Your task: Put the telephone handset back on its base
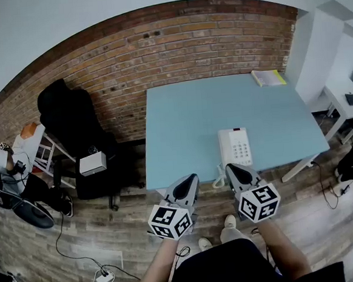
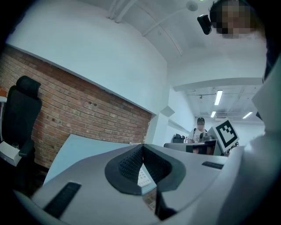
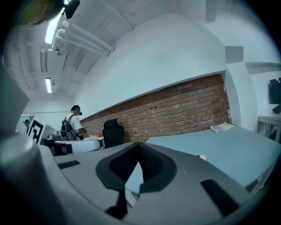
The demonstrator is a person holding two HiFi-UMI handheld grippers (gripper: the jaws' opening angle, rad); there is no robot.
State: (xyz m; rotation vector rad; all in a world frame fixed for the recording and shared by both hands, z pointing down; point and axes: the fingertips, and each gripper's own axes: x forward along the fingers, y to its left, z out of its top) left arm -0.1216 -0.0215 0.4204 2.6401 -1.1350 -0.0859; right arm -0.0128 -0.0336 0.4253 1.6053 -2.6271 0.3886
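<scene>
A white telephone (image 1: 235,146) lies near the front edge of the light blue table (image 1: 187,118), with its keypad on the right and its coiled cord (image 1: 219,178) hanging over the edge. The handset seems to lie along the phone's left side, but I cannot tell for sure. My left gripper (image 1: 189,180) hovers at the table's front edge, left of the phone, shut and empty. My right gripper (image 1: 232,168) is just in front of the phone, also shut and empty. In the left gripper view the pads (image 2: 131,165) meet, with the keypad (image 2: 143,176) showing below them. In the right gripper view the gripper (image 3: 139,146) points across the table.
A yellow book (image 1: 268,77) lies at the table's far right corner. A black office chair (image 1: 72,124) and a white box (image 1: 92,163) stand to the left by the brick wall (image 1: 174,40). A white side table (image 1: 350,102) is at right. Cables and a power strip (image 1: 104,275) lie on the floor.
</scene>
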